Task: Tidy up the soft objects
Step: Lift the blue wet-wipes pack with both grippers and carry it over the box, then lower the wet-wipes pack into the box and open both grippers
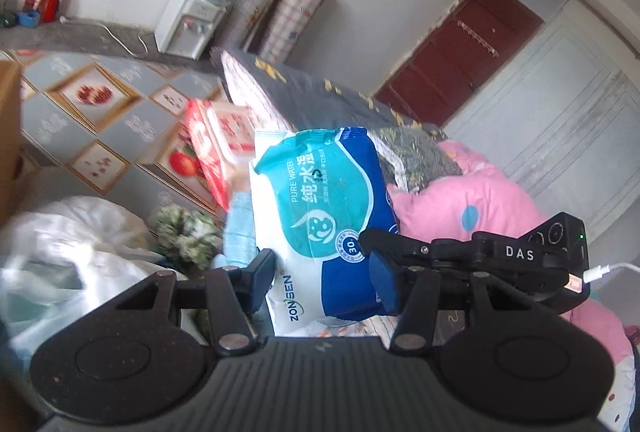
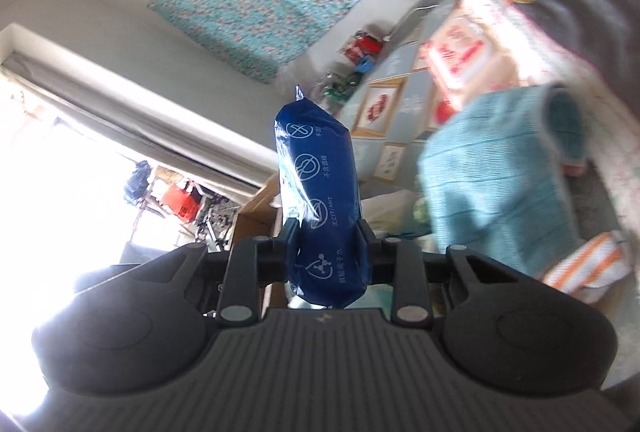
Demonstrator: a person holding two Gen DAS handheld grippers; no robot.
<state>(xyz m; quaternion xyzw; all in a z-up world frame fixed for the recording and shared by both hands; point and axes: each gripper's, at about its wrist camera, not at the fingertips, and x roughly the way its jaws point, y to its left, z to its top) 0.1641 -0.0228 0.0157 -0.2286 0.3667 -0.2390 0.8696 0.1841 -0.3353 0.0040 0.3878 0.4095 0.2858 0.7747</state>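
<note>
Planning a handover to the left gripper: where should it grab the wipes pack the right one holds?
Probably the wipes pack at its near end, by the ZONSEN print, coming in along its length. The right gripper pinches its flat faces at one side edge, so the left gripper would span the width.

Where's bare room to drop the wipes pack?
Bare: the tile-patterned surface between the cardboard box and red pack. Crowded: white bag and green bundle left of the wipes pack, pink quilt right.
</note>
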